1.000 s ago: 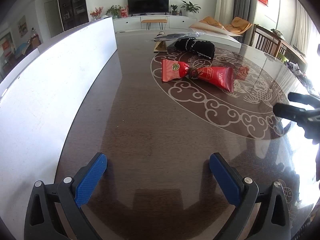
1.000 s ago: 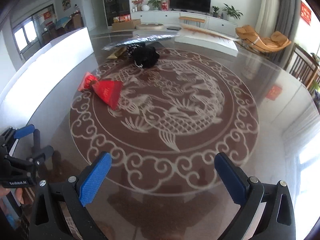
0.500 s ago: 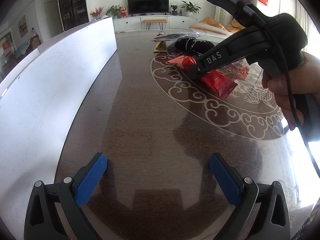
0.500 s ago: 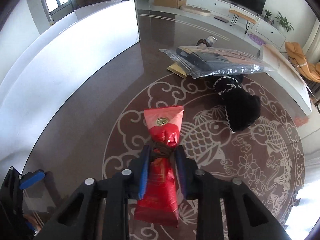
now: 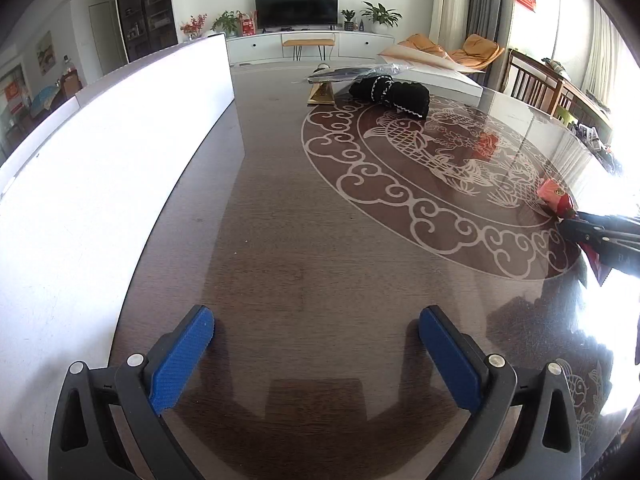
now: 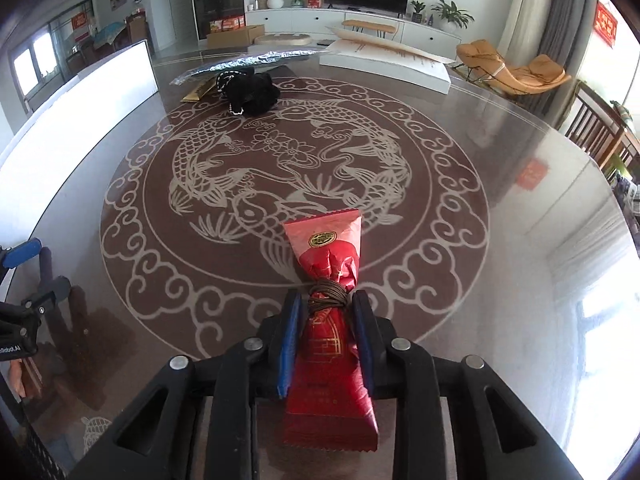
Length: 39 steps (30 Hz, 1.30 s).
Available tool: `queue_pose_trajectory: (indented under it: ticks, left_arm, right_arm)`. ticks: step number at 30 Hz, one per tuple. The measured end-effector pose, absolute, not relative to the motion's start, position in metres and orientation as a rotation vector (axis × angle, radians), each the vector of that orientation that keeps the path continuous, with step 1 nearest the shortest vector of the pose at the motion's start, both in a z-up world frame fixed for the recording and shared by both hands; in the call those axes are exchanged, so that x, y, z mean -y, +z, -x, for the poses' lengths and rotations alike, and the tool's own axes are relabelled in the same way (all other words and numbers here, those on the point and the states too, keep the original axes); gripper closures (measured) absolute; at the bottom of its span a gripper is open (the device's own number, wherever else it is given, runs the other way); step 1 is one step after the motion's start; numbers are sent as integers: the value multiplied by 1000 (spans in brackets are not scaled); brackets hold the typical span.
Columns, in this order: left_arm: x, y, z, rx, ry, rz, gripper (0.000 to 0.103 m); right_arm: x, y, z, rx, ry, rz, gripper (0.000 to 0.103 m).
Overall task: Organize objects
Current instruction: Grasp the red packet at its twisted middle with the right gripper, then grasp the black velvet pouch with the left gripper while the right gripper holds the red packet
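Right gripper point(image 6: 326, 312) jaws opening around red foil packet tied with brown cord point(image 6: 330, 320), low over glossy brown patterned table point(image 6: 500, 280); packet may slip sideways. Left gripper point(image 5: 316, 352) fingers apart, empty.

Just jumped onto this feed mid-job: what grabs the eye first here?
The red packet, cinched with brown cord, sits between the right gripper pads near the bottom of the right wrist view; its jaws are opening. Behind it the table shows a big pale fish medallion, with a black bundle at its far edge. The left gripper hangs wide open over bare wood.
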<state>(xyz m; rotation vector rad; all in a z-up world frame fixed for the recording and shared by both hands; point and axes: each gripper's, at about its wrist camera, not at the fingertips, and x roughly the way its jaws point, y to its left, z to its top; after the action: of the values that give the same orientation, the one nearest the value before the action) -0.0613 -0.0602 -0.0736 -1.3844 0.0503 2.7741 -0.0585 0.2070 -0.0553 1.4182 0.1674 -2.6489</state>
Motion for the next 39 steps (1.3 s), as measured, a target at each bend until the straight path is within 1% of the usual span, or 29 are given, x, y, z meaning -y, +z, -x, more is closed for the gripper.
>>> queue_pose_trajectory:
  ticks: [1,2,3,5,7,9,11,13,16,21,26,29,32,33,34,35,36,37,39]
  left_arm:
    - [60,-74,61,-50,2774,1384,0]
    - [60,-73,61,-51,2774,1384,0]
    - [60,-73,61,-51,2774,1385,0]
    - [60,-73,61,-50,2774,1385,0]
    - [60,-74,61,-50,2774,1385,0]
    - [60,-74,61,-48,2774,1387,0]
    - [60,-73,63,-37,2773,1409,0]
    - [56,-71,66,25,2786,1440,0]
    - [36,-65,82,201,2679,1381,0]
    - [-14,-50,154,352,2611,1352,0]
    - [-46,-28,241,389,2738,1310,0]
    - [-54,-34,283,382,2829,1403,0]
    - [-56,-46,306,328,2892,1457,0]
    - [-54,-49,308,315,2893,1443,11]
    - [-52,-52,309,312,2877,1422,40]
    - [-50,-56,309,293,2850,1433,51]
    - [-44,-58,305,268,2837,1419,57]
    - [-42,-56,294,239,2841,1373,61]
    - [-33,-54,263,193,2801,1330,62]
  right_arm:
    - [-210,-56,54,-150,-2655,-1408,41]
    - [-213,-57,50,-129,-2662,-1391,35]
    - [-214,-58,45,-113,-2671,-1370,33]
    - [-215,-59,39,-117,-2689,-1340,26]
    - [-214,-61,42,-111,-2687,-1334,24]
    - [-211,-62,44,-126,-2663,-1340,18]
    - [-203,-65,47,-157,-2631,-1353,6]
    - [-202,-66,49,-160,-2620,-1357,3]
    - [-203,-66,47,-158,-2621,-1356,3]
    - [-204,-66,47,-158,-2621,-1355,3]
    - [-203,-66,46,-157,-2608,-1345,3]
    - [-204,-64,45,-141,-2586,-1320,3]
    - [-209,-63,45,-99,-2592,-1309,3]
    - [-211,-63,46,-82,-2594,-1308,3]
    - [-213,-63,46,-66,-2594,-1308,3]
    - [-213,-62,46,-55,-2594,-1304,3]
    - [-214,-62,46,-50,-2592,-1303,3]
    - [-214,-62,47,-47,-2592,-1302,3]
    - [-214,-62,47,-51,-2593,-1303,3]
